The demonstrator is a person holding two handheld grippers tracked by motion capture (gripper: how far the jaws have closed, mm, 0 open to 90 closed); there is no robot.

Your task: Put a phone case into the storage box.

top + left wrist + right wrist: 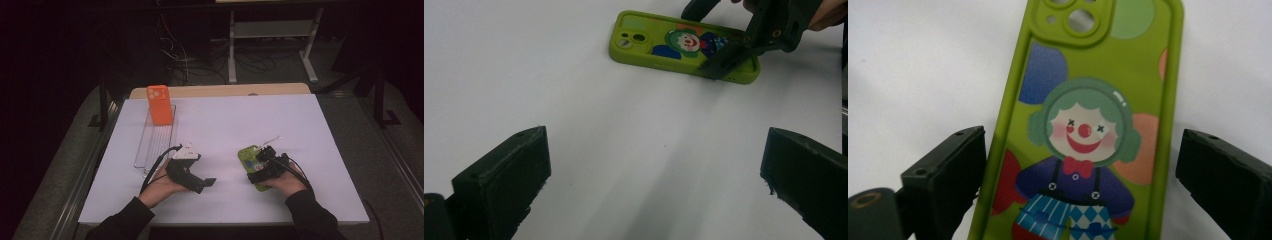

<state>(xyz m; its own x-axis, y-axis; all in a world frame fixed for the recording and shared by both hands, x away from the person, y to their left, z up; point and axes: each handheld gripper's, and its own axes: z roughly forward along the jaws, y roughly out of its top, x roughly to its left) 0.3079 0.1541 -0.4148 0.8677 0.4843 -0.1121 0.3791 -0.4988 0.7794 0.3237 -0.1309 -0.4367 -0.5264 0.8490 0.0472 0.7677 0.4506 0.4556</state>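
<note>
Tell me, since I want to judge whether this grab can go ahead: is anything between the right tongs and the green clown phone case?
Nothing visible. The right tongs already straddle the green phone case, one jaw at each long edge, open, with only bare white table around it.

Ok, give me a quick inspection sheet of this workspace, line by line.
Surface: white table, bare in the middle.
Job's things: green phone case with a clown print, lying flat.
Clutter: orange phone case standing in a clear rack at the far left.
Grippers: right claw open, astride the green phone case, pads not pressing; left claw open, nothing in it.
Cables: black cable trails from the left claw.
Surroundings: dark floor, desk legs, loose wires behind.
</note>
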